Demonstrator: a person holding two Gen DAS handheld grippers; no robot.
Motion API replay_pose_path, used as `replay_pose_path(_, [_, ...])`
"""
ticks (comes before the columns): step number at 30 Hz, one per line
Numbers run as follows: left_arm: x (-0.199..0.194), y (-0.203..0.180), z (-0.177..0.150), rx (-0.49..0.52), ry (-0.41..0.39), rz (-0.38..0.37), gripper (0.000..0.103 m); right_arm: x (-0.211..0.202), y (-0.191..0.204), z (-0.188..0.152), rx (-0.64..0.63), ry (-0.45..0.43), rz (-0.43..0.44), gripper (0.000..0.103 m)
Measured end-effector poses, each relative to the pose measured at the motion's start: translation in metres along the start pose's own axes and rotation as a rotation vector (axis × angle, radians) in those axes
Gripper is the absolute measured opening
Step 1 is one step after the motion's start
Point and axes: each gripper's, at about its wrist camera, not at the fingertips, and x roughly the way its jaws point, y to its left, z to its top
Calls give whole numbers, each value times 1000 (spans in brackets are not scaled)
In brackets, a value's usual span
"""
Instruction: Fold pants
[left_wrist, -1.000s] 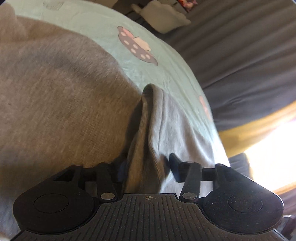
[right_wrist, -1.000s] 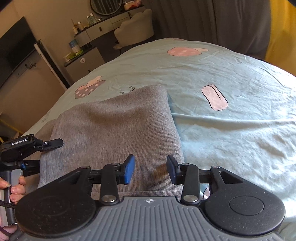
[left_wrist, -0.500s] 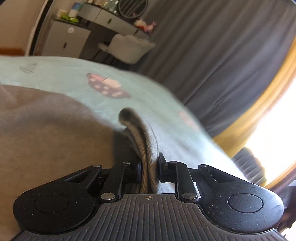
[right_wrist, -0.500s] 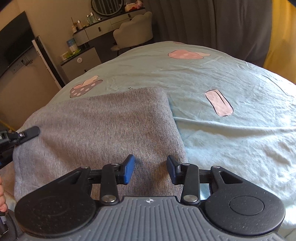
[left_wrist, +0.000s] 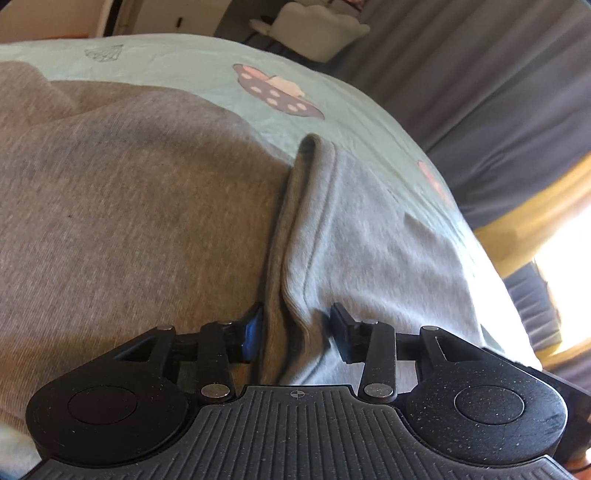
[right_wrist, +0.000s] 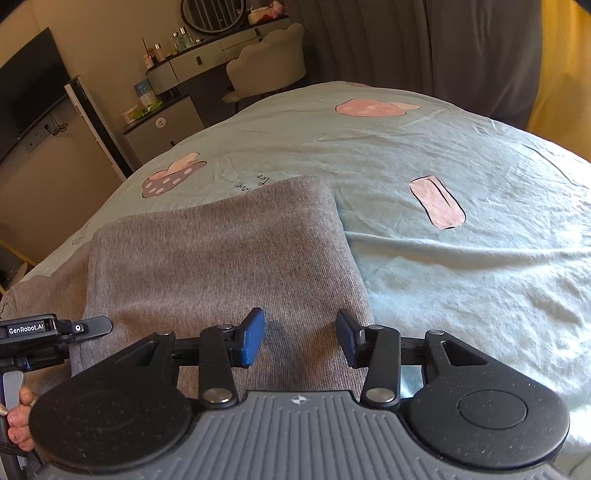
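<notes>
I read "GenRobot.AI" on the left tool (right_wrist: 55, 328) at my frame's left edge (script on the bedsheet (right_wrist: 406, 147) is illegible).

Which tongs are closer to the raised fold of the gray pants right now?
Left. The left tongs sit open around the raised fold of the pants. The right tongs hover open over the flat folded part, at its right edge.
</notes>
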Motion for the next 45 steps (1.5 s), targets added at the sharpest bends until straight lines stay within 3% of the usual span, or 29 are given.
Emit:
replay_pose_path(3, [10,-6,-1,-8,21,-10,42,-1,-1,0,4,-2,3,44])
replay_pose_path(14, [11,14,-5,-76,24,-51,22,1,3,1,-20,7,-6,48])
replay_pose_path(23, [-5,-5,-5,5,-43,-9,17,-12,22,-4,-143,-56,-47,49])
replay_pose_path(28, [-25,-15,-4,58,-79,-8,16,-13,33,-9,-223,-49,-55,48])
replay_pose_path(41, [-21,-5,3,13,-53,-22,16,-4,38,-8,-260,-3,-80,48])
replay_pose_path(45, [-28,-8,3,26,-77,-26,16,-11,45,-11,-269,-29,-36,48])
